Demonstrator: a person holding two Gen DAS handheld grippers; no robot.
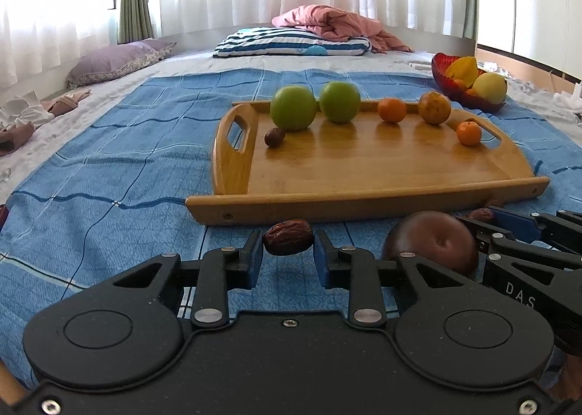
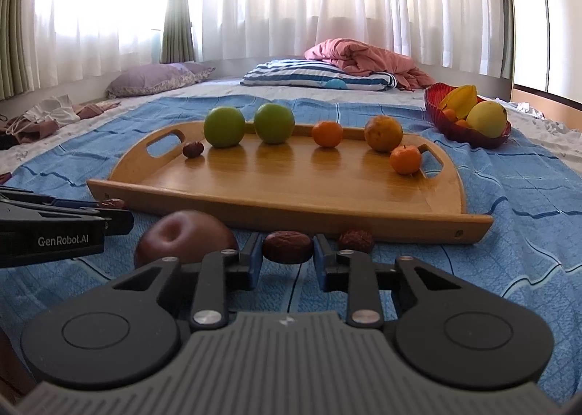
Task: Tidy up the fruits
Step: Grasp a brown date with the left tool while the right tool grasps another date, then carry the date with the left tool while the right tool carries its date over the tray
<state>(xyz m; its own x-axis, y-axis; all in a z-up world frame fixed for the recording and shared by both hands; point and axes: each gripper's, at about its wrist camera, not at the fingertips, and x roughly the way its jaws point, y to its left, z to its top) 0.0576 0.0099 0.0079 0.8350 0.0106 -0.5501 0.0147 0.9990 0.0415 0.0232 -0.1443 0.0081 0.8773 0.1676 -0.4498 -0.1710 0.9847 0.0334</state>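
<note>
A wooden tray (image 1: 363,174) (image 2: 291,193) lies on the blue bedspread. It holds two green apples (image 1: 293,108) (image 2: 223,127), two small oranges (image 1: 391,110) (image 2: 327,134), a brownish orange (image 1: 434,107) (image 2: 383,133) and one red date (image 1: 274,137) (image 2: 192,149). My left gripper (image 1: 288,244) is shut on a red date (image 1: 288,242) just before the tray's front rim. My right gripper (image 2: 288,246) is shut on another red date (image 2: 287,246). A dark red apple (image 1: 433,245) (image 2: 182,236) lies between the grippers. One more date (image 2: 356,241) lies to the right.
A red glass bowl (image 1: 469,94) (image 2: 469,134) with a starfruit, a yellow fruit and small oranges stands at the back right. A striped pillow (image 1: 291,43), pink blanket (image 2: 363,54) and purple pillow (image 1: 112,63) lie farther back. Clothes (image 1: 22,120) lie at the left.
</note>
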